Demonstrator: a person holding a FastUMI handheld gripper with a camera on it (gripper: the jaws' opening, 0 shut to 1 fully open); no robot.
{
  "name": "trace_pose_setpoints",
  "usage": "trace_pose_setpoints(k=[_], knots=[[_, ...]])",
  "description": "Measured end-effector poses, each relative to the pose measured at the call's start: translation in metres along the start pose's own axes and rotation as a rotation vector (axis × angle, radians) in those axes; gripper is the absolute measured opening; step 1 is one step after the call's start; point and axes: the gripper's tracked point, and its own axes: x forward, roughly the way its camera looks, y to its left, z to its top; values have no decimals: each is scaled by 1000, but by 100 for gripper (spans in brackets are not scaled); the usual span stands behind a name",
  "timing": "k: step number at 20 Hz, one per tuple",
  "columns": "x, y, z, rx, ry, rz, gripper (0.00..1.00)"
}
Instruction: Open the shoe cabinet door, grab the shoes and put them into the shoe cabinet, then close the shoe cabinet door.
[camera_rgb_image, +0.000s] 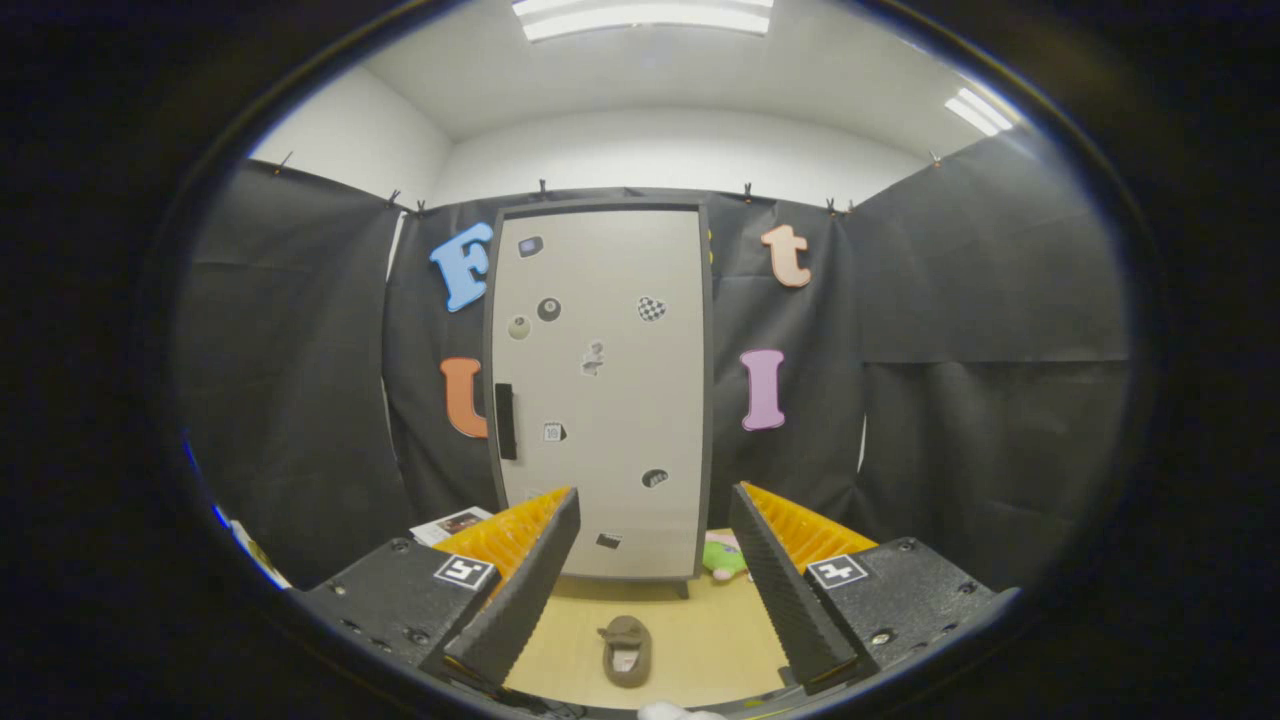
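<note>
Still well short of the closed shoe cabinet (600, 390) beyond spread, empty gripper (655, 585), slipper (626, 650) on floor between fingers; risk of missing slim door handle (505, 421) or treading slipper on approach.

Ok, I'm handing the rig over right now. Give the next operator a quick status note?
Gripper: open, holding nothing, aimed at the cabinet.
Shoe cabinet: door shut, black handle on its left edge.
Shoe: on the wooden floor between the fingers, in front of the cabinet.
Done: nothing yet.
Left: open the door, put the shoe inside, close the door.
</note>
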Motion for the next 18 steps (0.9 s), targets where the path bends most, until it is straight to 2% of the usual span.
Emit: trace_pose_setpoints(k=[6, 11, 18], knots=[[5, 4, -1, 3, 16, 13, 99], [19, 31, 1, 5, 3, 24, 99], [92, 106, -2, 14, -1, 67, 99]])
